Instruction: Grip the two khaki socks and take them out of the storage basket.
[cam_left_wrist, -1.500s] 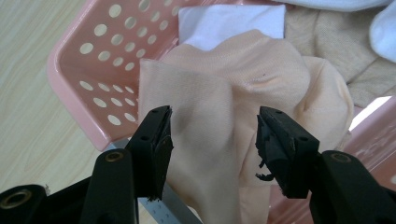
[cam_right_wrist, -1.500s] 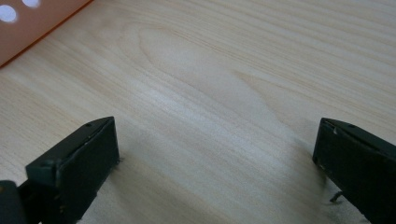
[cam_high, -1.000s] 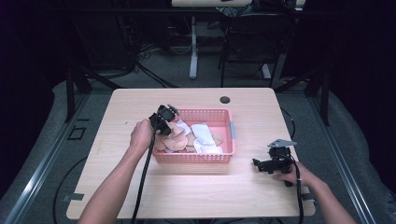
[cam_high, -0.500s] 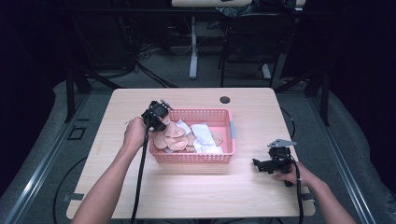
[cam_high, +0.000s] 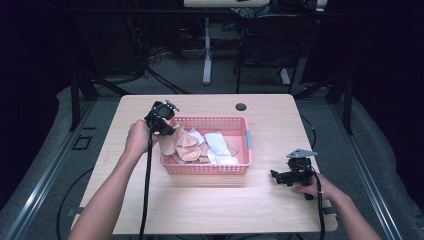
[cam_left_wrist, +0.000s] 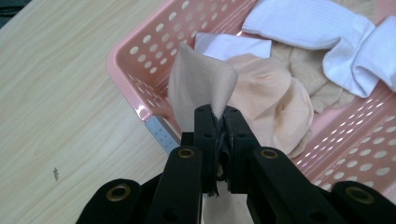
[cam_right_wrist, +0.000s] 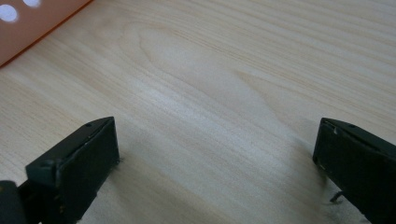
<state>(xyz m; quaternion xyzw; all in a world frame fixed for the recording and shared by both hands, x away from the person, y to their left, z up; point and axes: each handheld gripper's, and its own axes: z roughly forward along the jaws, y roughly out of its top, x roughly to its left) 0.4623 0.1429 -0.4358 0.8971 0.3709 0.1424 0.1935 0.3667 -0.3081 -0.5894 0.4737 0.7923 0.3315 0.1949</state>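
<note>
- Beige ribbed fabric, a thin sock (cam_left_wrist: 201, 86), is pinched between the black jaws of the left gripper (cam_left_wrist: 217, 122), which are clamped tight on its edge; the cloth stands up in a soft folded peak above the tips.
- From the high view the sock (cam_high: 169, 144) hangs from the left gripper (cam_high: 161, 119) over the left end of the basket, its lower part draping down toward the rim.
- Just behind the held sock lies a peach-coloured sock (cam_left_wrist: 275, 100), smooth and rounded, crumpled inside the basket.
- Farther in, thick white socks (cam_left_wrist: 327, 32) with a knitted rib lie across a tan sock (cam_left_wrist: 303, 70); a flat white piece (cam_left_wrist: 233, 46) sits under the pile.
- The basket (cam_left_wrist: 135, 60) is pink plastic, rectangular, its walls pierced with rows of round holes; in the high view the basket (cam_high: 210, 169) stands near the middle of the table.
- The table (cam_high: 210, 200) is pale wood-grain laminate, with a dark round grommet (cam_high: 241, 106) near its far edge.
- The right gripper (cam_high: 280, 177) rests low over the table at the right, well apart from the basket; its jaws stand wide open with nothing between them, bare wood grain (cam_right_wrist: 215, 116) showing in the gap.
</note>
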